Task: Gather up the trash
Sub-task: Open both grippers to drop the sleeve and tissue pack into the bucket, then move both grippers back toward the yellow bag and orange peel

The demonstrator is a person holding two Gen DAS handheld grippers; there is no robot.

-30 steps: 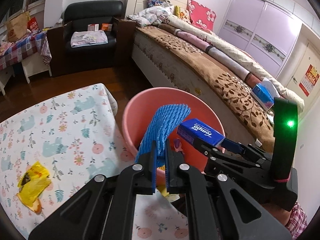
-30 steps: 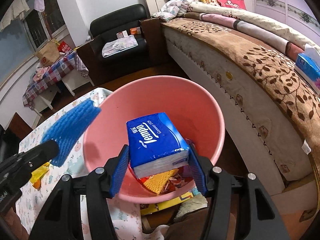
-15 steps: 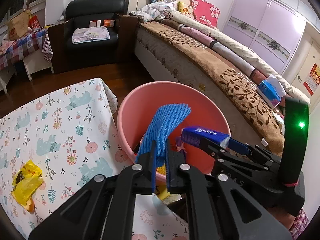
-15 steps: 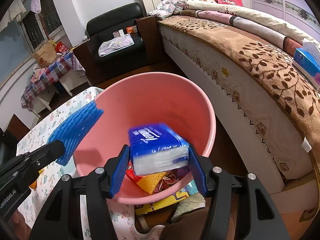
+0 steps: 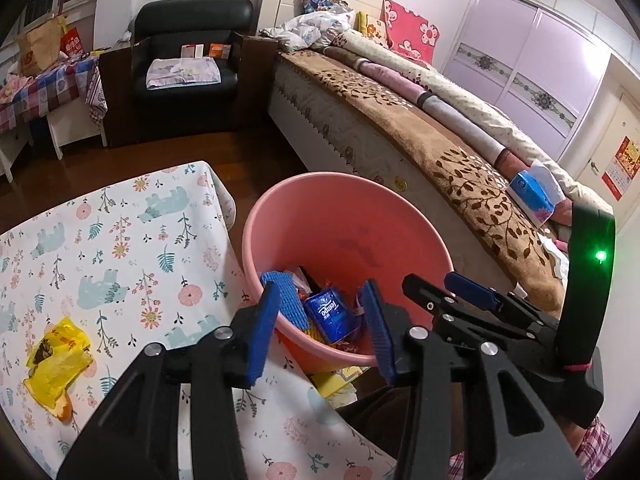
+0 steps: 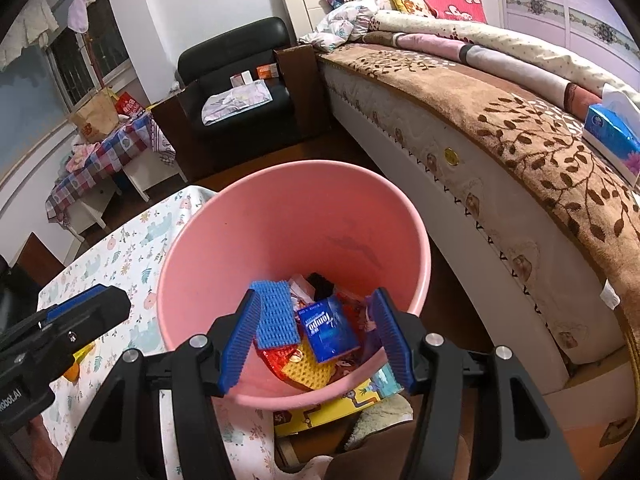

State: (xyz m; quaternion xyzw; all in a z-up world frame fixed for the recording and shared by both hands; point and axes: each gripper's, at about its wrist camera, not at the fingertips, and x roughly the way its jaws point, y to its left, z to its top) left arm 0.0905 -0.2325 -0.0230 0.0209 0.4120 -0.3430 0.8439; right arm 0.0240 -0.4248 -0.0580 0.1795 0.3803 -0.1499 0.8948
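A pink bucket [image 5: 256, 220] [image 6: 280, 168] stands on the floor between the table and the bed. Inside it lie a blue foam net [image 5: 286, 300] [image 6: 274, 316] and a blue tissue pack [image 5: 330, 314] [image 6: 328, 328], on top of red and yellow wrappers. My left gripper [image 5: 320, 308] hangs over the bucket's near rim; its jaws are opening and nothing is between them. My right gripper [image 6: 316, 312] hovers over the bucket, open and empty, and it also shows at the right of the left wrist view [image 5: 448, 286]. A yellow wrapper [image 5: 56, 360] lies on the table.
The table with the floral cloth [image 5: 120, 240] borders the bucket on the left. A bed [image 6: 520, 140] runs along the right, with a blue tissue box [image 6: 608, 136] on it. A black armchair [image 5: 188, 52] stands at the back. A yellow booklet [image 6: 332, 408] lies beneath the bucket.
The left gripper's jaws spread apart and the blue foam net dropped into the bucket. The tissue pack fell from between the right gripper's fingers into the bucket.
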